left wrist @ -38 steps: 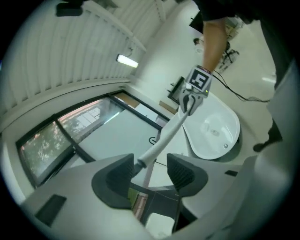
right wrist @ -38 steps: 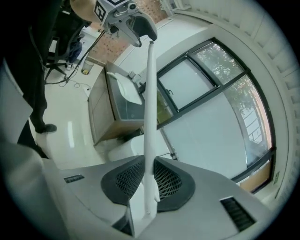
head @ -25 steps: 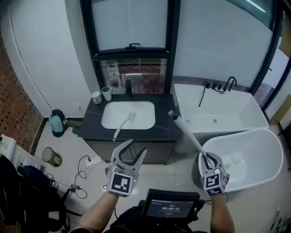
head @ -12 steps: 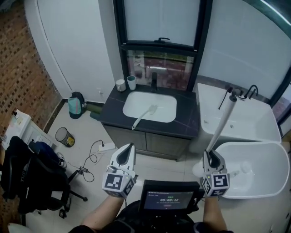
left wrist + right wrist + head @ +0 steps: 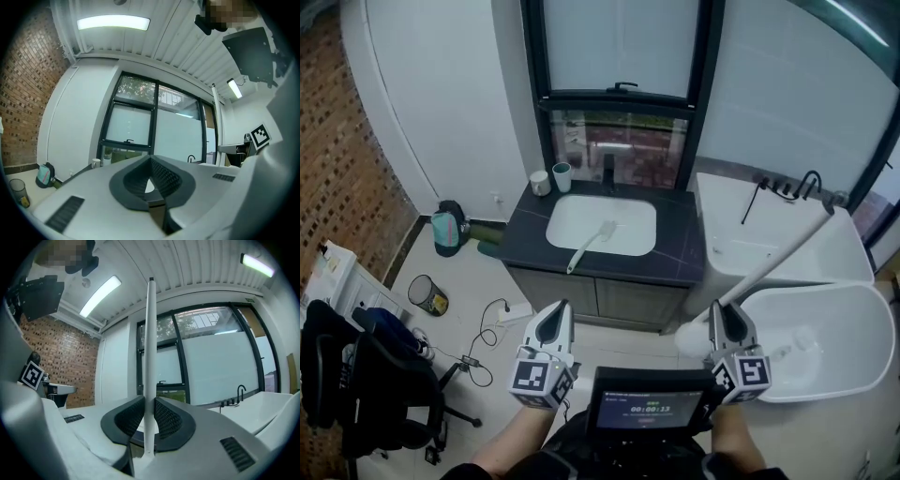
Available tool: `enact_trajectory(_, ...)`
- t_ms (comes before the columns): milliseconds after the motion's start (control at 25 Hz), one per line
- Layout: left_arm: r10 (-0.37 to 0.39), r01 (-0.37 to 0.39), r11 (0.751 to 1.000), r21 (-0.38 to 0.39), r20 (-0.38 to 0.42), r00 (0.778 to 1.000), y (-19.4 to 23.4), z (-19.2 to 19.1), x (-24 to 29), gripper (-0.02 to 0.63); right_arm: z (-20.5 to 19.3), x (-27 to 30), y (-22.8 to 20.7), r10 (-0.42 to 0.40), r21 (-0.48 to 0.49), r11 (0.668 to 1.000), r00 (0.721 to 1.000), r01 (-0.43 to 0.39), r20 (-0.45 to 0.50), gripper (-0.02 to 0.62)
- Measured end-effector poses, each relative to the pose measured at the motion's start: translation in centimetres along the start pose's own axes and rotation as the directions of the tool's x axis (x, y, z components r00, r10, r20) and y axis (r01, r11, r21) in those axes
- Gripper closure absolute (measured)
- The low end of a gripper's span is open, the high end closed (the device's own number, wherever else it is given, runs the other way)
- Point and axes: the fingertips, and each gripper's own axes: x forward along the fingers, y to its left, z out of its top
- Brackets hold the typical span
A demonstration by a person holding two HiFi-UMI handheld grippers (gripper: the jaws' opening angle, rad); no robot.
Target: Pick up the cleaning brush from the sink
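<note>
In the head view, the cleaning brush (image 5: 589, 247) lies in the sink (image 5: 630, 217) of the dark table (image 5: 675, 255). The left gripper view shows the left tool (image 5: 150, 164) closed on nothing. In the right gripper view, the right tool (image 5: 149, 418) clamps a white pole (image 5: 150, 333).

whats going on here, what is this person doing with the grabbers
A person stands in a bathroom with a gripper in each hand. The right gripper is shut on a long white pole, which slants up to the right in the head view. The left gripper is shut and empty. The brush lies untouched in the sink, its handle over the rim, apart from both grippers.
</note>
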Motion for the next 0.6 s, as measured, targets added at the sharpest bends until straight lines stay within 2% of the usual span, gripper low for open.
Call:
enact_trajectory(120, -0.020, 0.020, 0.999, 0.037, 0.002, 1.000, 0.1, 0.2, 0.6, 0.600, 0.2, 0.0, 0.1, -0.012, -0.004, 1.000, 1.000, 0.012, 0.005, 0.545)
enact_trajectory(280, -0.001, -0.002, 0.994, 0.114, 0.021, 1.000, 0.4, 0.9, 1.2, 0.601, 0.1, 0.1, 0.2, -0.021, -0.001, 1.000, 1.000, 0.021, 0.003, 0.545)
enact_trajectory(600, -0.006, 0.005, 0.994, 0.111, 0.014, 1.000, 0.1, 0.8, 1.7, 0.601, 0.3, 0.0, 0.4, -0.024, -0.003, 1.000, 1.000, 0.024, 0.009, 0.545)
